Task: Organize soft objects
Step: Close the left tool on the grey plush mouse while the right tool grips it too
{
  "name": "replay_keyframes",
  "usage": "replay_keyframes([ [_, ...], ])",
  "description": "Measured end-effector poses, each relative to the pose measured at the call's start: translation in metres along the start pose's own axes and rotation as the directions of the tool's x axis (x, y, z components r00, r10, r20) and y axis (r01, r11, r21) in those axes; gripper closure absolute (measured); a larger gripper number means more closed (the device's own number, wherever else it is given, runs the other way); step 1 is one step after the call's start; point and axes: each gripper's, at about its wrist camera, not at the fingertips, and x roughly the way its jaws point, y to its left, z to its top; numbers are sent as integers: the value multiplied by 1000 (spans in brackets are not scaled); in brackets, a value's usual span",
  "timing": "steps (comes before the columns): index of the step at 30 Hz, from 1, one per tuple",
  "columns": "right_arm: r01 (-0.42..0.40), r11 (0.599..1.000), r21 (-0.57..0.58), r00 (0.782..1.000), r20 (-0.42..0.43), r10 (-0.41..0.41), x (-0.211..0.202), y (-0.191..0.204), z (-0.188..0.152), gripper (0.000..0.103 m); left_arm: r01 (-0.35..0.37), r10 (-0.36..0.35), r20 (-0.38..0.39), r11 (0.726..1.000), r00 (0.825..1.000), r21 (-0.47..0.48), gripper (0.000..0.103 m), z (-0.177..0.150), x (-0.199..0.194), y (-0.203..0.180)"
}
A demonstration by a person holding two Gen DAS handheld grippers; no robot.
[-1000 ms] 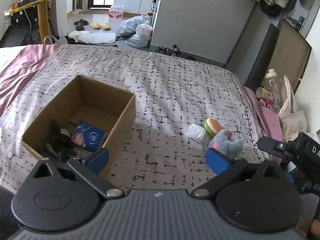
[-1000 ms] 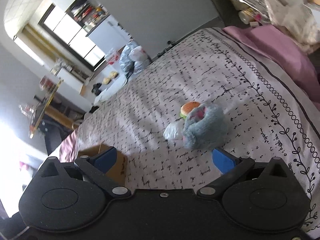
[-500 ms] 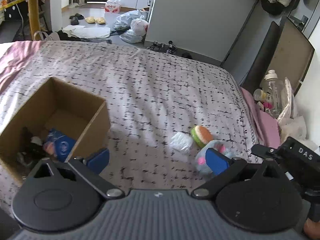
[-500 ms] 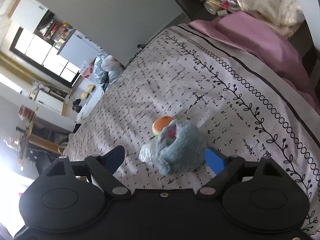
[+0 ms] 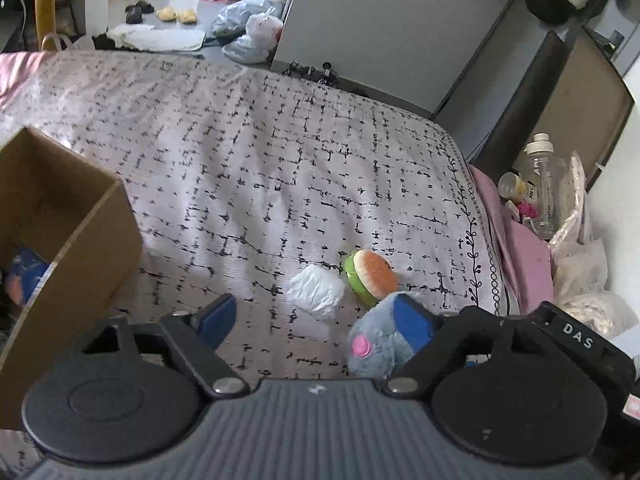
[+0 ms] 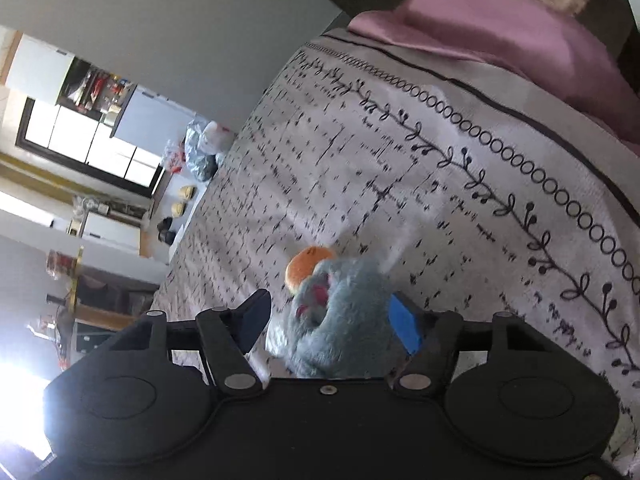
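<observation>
Three soft things lie together on the patterned bedspread (image 5: 280, 152): a white crumpled bundle (image 5: 316, 290), a burger plush (image 5: 372, 272) and a grey plush toy (image 5: 372, 348) with pink spots. My left gripper (image 5: 314, 305) hovers low over them, its jaws closing; the white bundle sits in the gap, untouched. In the right wrist view the grey plush toy (image 6: 340, 320) fills the space between the closing jaws of my right gripper (image 6: 328, 305). The blue pad on its right side meets the fur, but a gap remains on the left. The burger plush (image 6: 310, 262) peeks out behind it.
An open cardboard box (image 5: 80, 236) holding several items stands on the bed at the left. A bottle (image 5: 546, 188) and plastic bags (image 5: 580, 264) crowd the floor past the bed's right edge. A pink sheet (image 6: 500, 36) borders the bedspread there.
Both grippers have dropped down and closed in on the toys, and their jaws have narrowed. The grey plush now sits between the right fingers. The box has slid toward the left edge.
</observation>
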Motion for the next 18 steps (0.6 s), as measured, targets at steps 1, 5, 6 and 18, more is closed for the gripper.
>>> replay_keyframes([
  [1, 2, 1000, 2, 1000, 0, -2, 2, -1, 1, 38, 4, -4, -9, 1000, 1000, -5, 29, 0, 5, -1],
  [5, -14, 999, 41, 999, -46, 16, 15, -10, 4, 43, 23, -24, -43, 1000, 999, -20, 42, 0, 23, -6],
  [6, -16, 999, 46, 998, -54, 18, 18, -11, 3, 44, 24, -25, -47, 1000, 999, -19, 43, -1, 26, -7],
  [18, 44, 997, 65, 994, -104, -37, 34, -23, 1, 67, 39, -45, -100, 997, 994, -60, 54, -2, 57, -23],
])
